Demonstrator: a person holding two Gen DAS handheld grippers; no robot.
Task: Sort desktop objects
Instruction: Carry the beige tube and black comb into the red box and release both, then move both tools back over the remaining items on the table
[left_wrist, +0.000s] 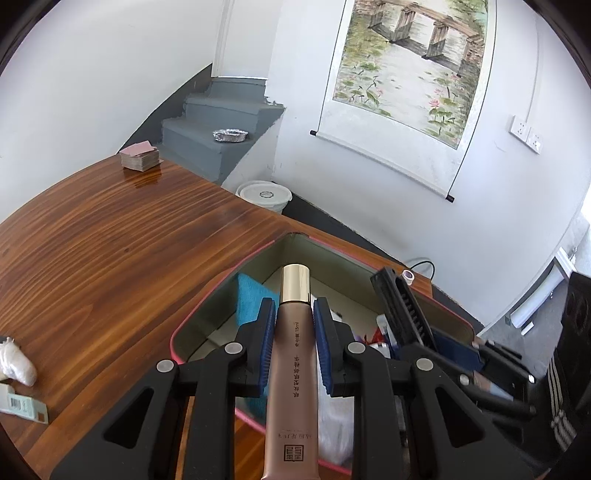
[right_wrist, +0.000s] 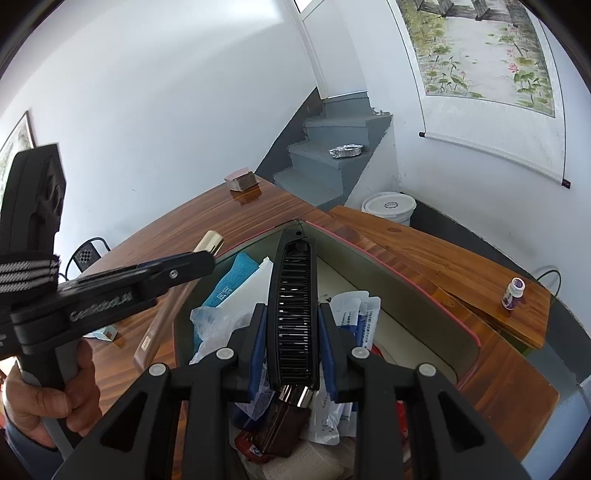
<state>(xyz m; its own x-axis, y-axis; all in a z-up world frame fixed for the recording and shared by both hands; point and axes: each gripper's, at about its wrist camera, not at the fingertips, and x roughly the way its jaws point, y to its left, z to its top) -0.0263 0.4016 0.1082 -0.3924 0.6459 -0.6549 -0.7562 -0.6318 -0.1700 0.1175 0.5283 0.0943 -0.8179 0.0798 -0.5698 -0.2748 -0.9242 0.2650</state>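
The wooden table (left_wrist: 110, 236) fills the lower left of the left wrist view, and the open box (left_wrist: 207, 299) with a pink rim sits on it near its right end. Inside the box lie a blue cloth (left_wrist: 251, 295), white packets (right_wrist: 354, 306) and a crumpled clear bag (right_wrist: 214, 321).

The left gripper (left_wrist: 294, 306) hangs over the near part of the box with its blue-padded fingers (left_wrist: 266, 332) pressed on both sides of a brown cosmetic tube (left_wrist: 293, 369). The tube runs lengthwise between the fingers, its gold cap (left_wrist: 295, 282) reaching out past the fingertips above the inside of the box. In the right wrist view a hand (right_wrist: 48, 391) grips the handle of this gripper at the left, and the tube slants over the box's left rim.

The right gripper (right_wrist: 292, 306) is also above the box, its jaws narrow and clamped on a black comb (right_wrist: 293, 295). The comb stands up between the fingers, its tip pointing toward the far corner of the box and its shiny brown handle (right_wrist: 288, 410) lying back toward the camera.

Away from both grippers, a stack of cards (left_wrist: 139, 156) rests at the far table corner, and a small white bottle (right_wrist: 513, 292) stands on the boards to the right of the box.
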